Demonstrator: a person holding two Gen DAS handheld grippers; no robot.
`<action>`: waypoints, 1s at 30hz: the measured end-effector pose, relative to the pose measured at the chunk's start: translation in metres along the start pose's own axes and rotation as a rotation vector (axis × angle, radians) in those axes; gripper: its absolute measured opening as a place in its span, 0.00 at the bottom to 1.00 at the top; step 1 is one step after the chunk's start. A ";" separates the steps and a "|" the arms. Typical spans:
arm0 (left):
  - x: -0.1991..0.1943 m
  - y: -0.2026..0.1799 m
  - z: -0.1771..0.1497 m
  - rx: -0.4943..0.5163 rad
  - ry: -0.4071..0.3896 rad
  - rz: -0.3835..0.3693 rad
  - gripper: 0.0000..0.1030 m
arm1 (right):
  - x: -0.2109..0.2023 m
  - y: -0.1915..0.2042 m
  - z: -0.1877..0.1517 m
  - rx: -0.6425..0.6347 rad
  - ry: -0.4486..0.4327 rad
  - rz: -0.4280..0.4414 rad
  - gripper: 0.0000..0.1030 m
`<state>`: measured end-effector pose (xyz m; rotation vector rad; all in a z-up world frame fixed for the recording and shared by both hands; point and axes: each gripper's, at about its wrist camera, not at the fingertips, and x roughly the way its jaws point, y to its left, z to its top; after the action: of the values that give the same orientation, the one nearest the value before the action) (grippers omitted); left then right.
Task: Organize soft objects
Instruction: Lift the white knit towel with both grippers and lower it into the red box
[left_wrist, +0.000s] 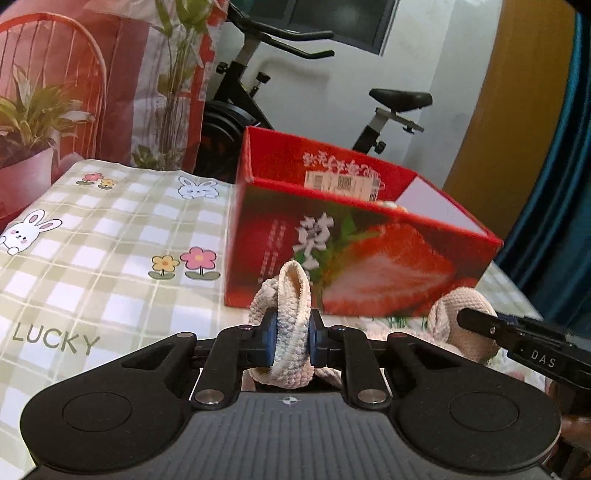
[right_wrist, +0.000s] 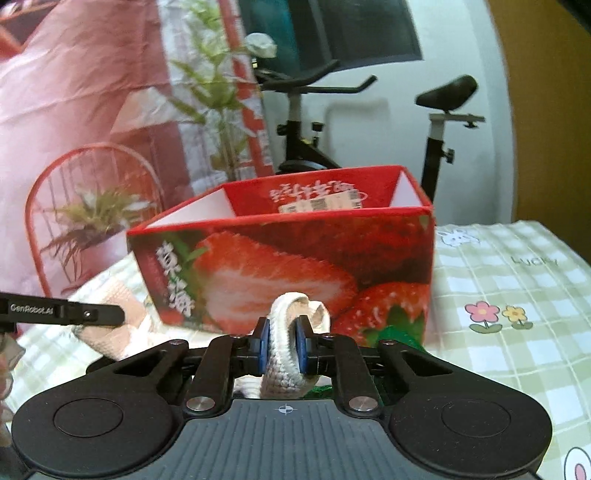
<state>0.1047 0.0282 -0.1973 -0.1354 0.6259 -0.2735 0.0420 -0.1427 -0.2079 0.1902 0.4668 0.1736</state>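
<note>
My left gripper (left_wrist: 291, 341) is shut on a cream knitted soft piece (left_wrist: 293, 295), a thick woven band that loops up between the blue pads. My right gripper (right_wrist: 282, 347) is shut on another part of a cream knitted piece (right_wrist: 286, 317). Both are held in front of an open red strawberry-print box (left_wrist: 354, 236), which also shows in the right wrist view (right_wrist: 295, 254). In the left wrist view the right gripper's finger (left_wrist: 517, 336) lies against more cream knit (left_wrist: 461, 310). In the right wrist view the left gripper's finger (right_wrist: 74, 314) shows at left.
The table has a green checked cloth (left_wrist: 92, 258) with rabbits and flowers. A potted plant (left_wrist: 29, 122) and a red wire chair (right_wrist: 92, 206) stand at the left. An exercise bike (left_wrist: 295, 92) stands behind the box.
</note>
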 end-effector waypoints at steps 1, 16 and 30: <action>0.000 -0.001 -0.001 0.005 0.002 0.000 0.17 | -0.001 0.002 0.000 -0.009 -0.002 0.002 0.13; 0.005 0.003 -0.009 0.008 0.037 0.001 0.17 | 0.002 0.004 -0.007 -0.004 0.032 0.011 0.13; -0.016 0.004 0.010 -0.009 -0.054 -0.029 0.11 | -0.013 0.001 0.021 -0.023 -0.045 0.013 0.11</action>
<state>0.0987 0.0371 -0.1810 -0.1600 0.5716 -0.2937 0.0399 -0.1473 -0.1832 0.1745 0.4191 0.1872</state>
